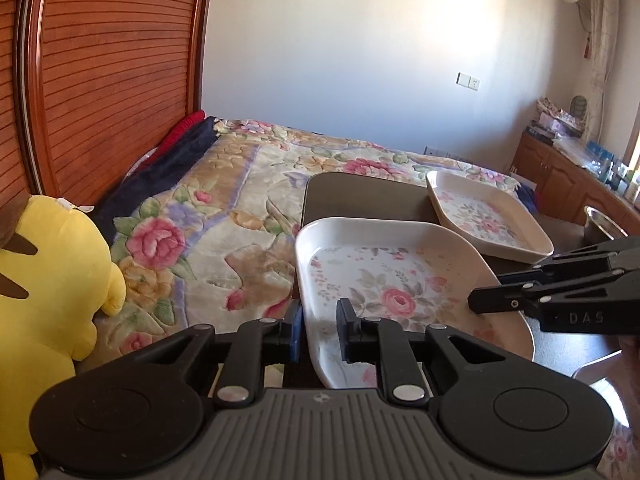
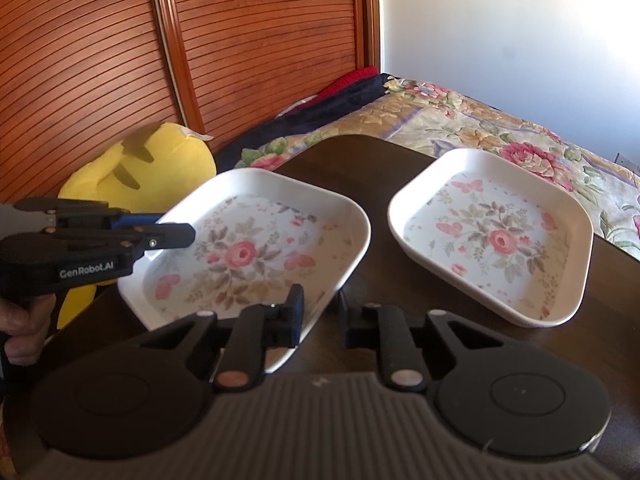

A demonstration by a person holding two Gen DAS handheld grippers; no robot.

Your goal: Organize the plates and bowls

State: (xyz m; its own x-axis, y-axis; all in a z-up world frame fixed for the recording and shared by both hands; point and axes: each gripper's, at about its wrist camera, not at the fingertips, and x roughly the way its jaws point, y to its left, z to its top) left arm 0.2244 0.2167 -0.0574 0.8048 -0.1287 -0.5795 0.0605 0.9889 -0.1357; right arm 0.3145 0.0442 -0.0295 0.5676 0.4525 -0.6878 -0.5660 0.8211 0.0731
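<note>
- Black jaws of the left gripper (image 1: 319,326) pinch the rim of the near plate (image 1: 394,280) at its left edge, one finger outside the wall and the other inside on the flowered floor.
- Across the plate, at about 3 o'clock from that grip, the right gripper (image 2: 319,316) straddles the opposite rim; in its own view its left finger lies over the inside of the plate and its right finger sits outside, over the dark wood, the two drawn close on the rim.
- White melamine, squarish with rounded corners and a pink rose printed in the middle, the near plate (image 2: 256,248) sits tilted, its right edge raised off the table (image 2: 384,280).
- A second plate (image 2: 494,240) of the same pattern rests flat on the table at roughly 2 o'clock from the first, just beside it and not touching.
- Seen from the left wrist, a steel bowl (image 1: 602,222) stands at the far right, beyond the second plate (image 1: 486,212).
- A person's hand (image 2: 22,330) wraps the left gripper's handle at 9 o'clock in the right wrist view.
- Beyond the table lies a bed with a floral blanket (image 1: 240,208), a yellow plush toy (image 1: 48,280) at its near left corner, and a slatted wooden headboard (image 1: 116,64) behind.
</note>
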